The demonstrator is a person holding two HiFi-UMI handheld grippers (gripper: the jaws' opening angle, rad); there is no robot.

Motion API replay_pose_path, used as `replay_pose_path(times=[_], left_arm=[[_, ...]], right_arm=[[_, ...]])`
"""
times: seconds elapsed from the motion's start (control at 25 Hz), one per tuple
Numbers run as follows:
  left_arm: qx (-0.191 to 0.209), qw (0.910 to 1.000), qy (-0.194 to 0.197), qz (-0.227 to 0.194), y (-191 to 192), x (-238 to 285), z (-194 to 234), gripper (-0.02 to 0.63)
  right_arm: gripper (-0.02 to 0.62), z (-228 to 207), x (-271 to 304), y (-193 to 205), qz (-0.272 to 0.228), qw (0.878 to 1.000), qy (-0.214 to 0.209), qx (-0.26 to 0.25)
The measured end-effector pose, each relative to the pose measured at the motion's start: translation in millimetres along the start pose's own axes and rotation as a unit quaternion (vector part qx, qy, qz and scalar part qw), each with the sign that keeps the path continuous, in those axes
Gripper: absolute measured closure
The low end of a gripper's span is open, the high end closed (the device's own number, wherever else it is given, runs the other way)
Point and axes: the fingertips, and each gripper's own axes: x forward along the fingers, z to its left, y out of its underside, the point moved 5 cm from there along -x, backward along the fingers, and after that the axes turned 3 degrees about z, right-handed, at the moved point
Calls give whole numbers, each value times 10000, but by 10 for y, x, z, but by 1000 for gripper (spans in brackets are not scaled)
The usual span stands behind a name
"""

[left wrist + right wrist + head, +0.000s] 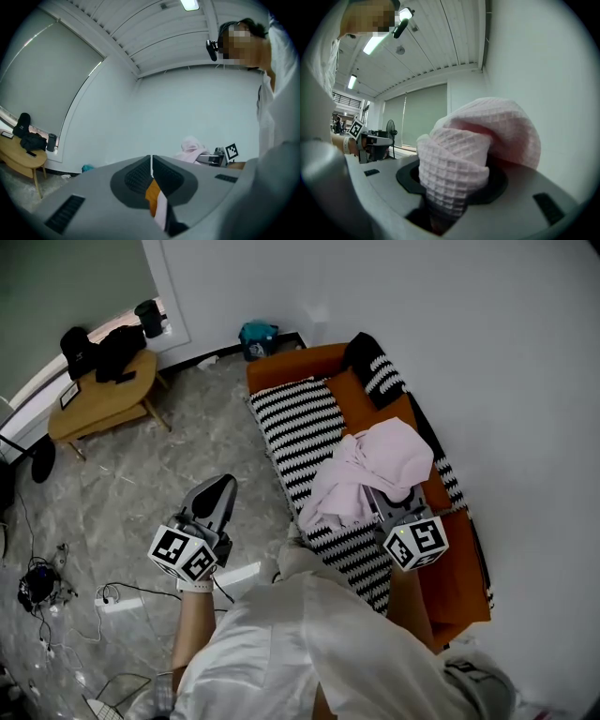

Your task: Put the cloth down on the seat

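A pink waffle-weave cloth [370,470] hangs bunched from my right gripper [389,493], which is shut on it above the orange sofa seat [450,568]. In the right gripper view the cloth [464,159] fills the space between the jaws and hides them. My left gripper [217,491] is held over the floor to the left of the sofa, jaws shut with nothing between them; in the left gripper view the pads [151,172] meet. That view also shows the pink cloth [191,149] and the right gripper's marker cube [231,151] in the distance.
A black-and-white zigzag throw [309,442] covers the sofa's left part, and a striped cushion [380,376] lies at its far end. A wooden side table [98,399] with dark items stands far left. Cables and a power strip [117,604] lie on the marble floor. A white wall runs behind the sofa.
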Motion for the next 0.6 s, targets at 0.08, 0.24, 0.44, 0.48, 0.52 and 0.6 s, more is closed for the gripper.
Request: replay_pose_path(times=[0.08, 0.24, 0.44, 0.48, 0.52, 0.6], left_arm=[[29, 10000, -39, -1, -49, 135, 183, 581], [-3, 9999, -114, 108, -199, 508, 554, 581], [59, 9996, -2, 288, -360, 1360, 1008, 581], [81, 9995, 38, 311, -386, 1527, 1077, 581], [117, 9994, 87, 327, -416, 1679, 1148, 581], [196, 9991, 173, 336, -472, 1952, 1297, 581]], right_arm=[[394, -102, 242, 6, 15, 10000, -5, -1], [394, -322, 800, -1, 47, 10000, -39, 77], [394, -763, 1625, -29, 79, 9995, -230, 194], [394, -845, 1773, -23, 100, 9993, -281, 227], [394, -913, 1914, -24, 121, 9991, -331, 248], [394, -1022, 2175, -40, 149, 9986, -426, 258]])
